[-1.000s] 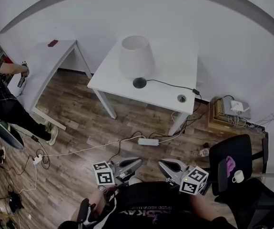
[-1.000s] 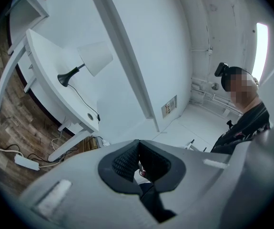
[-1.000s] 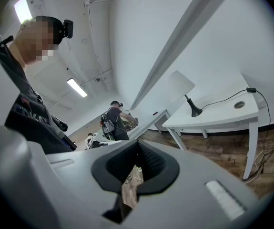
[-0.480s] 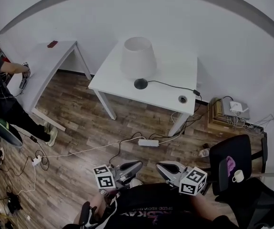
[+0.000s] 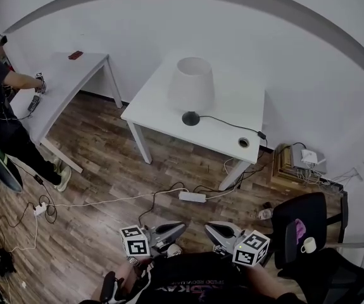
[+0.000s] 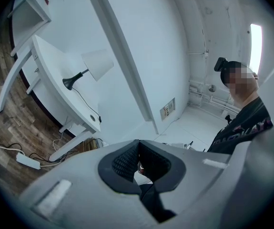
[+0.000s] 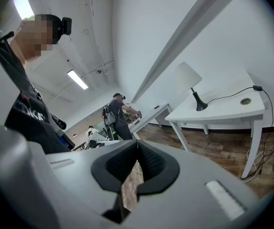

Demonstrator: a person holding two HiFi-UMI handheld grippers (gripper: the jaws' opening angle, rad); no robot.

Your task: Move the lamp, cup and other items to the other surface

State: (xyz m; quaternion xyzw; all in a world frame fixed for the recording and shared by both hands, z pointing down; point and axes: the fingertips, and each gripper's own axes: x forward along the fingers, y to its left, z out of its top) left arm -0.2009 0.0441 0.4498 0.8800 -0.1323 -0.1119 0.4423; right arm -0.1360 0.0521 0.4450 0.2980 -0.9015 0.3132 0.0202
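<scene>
Tiny cup [image 5: 307, 246], details indistinct

The lamp [image 5: 191, 90] has a white shade and a black base; its counter [image 5: 232, 103] is white. The floor [image 5: 106, 151] is brown wood-grain planks. Near right are a black chair [image 5: 311, 211], a white cup [image 5: 307, 246] and a purple cloth [image 5: 297, 228]. The left hand-held gripper [image 5: 180, 225] and right hand-held gripper [image 5: 209, 226] are grey, with black-and-white square markers.

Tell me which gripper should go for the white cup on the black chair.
Right. The cup sits on the chair at the person's right, close beside the right gripper; the left gripper would have to cross the body.
</scene>
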